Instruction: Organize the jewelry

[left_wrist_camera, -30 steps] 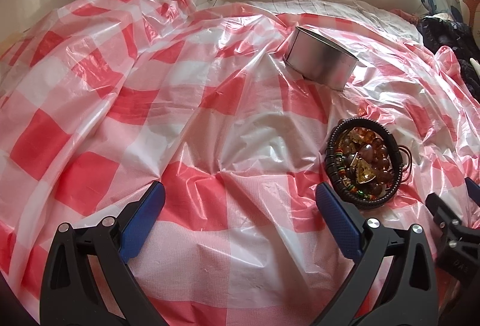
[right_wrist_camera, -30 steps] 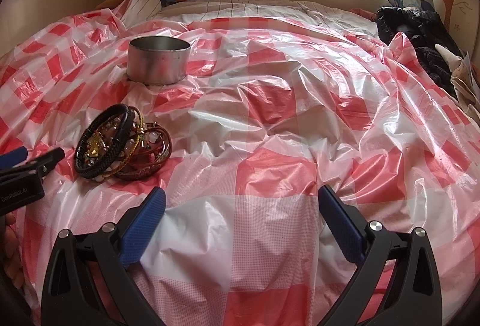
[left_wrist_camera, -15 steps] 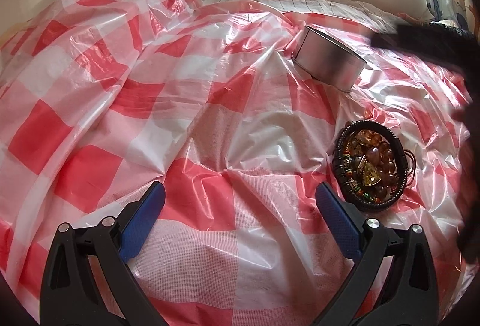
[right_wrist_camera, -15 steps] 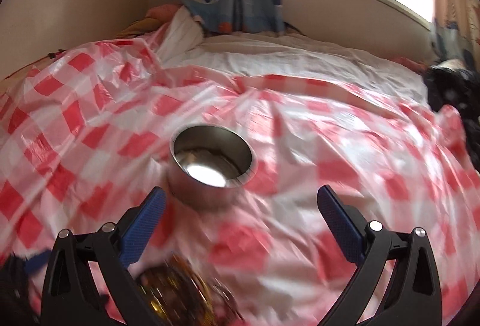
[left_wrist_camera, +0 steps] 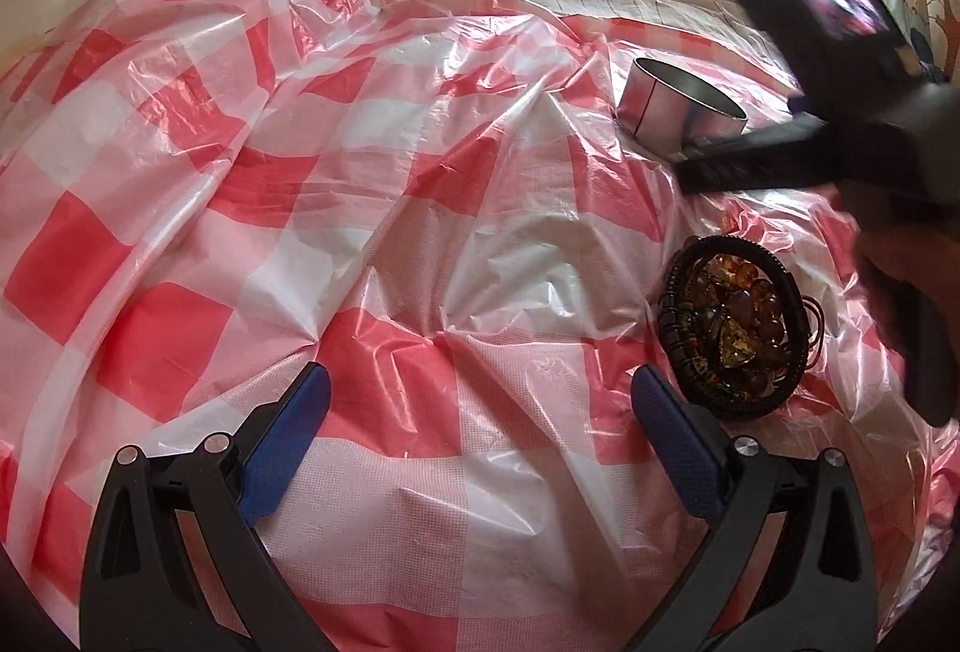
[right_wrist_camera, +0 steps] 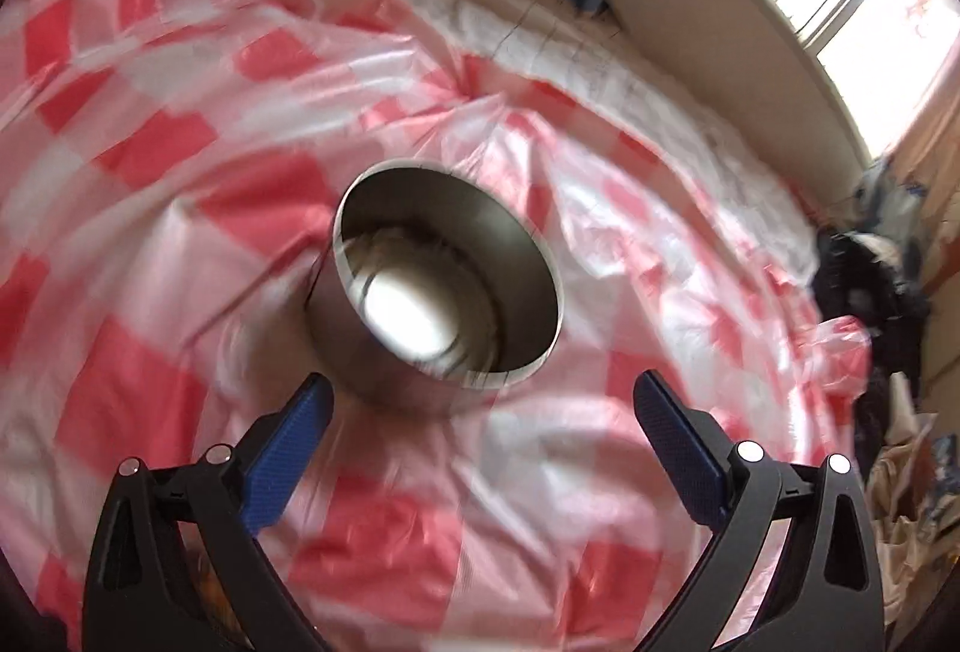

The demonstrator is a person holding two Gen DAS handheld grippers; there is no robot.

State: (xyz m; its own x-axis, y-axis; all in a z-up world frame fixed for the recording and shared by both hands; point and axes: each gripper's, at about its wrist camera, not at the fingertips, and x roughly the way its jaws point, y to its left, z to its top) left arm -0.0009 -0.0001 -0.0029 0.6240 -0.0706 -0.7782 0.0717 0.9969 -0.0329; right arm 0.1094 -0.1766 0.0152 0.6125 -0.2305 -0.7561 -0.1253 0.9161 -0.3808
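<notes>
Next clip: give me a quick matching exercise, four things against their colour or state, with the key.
Things:
1. tin
2. bracelets
3. sheet
4. right gripper

States:
A. red and white checks
B. open, above the tin
C. empty, shiny metal
D. piled together, dark and amber beads

Pairs: 1-C, 2-D, 3-A, 4-B

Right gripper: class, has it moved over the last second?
Yes. The right gripper has swung toward the metal tin, which now sits large and central between its open jaws instead of far off left.
</notes>
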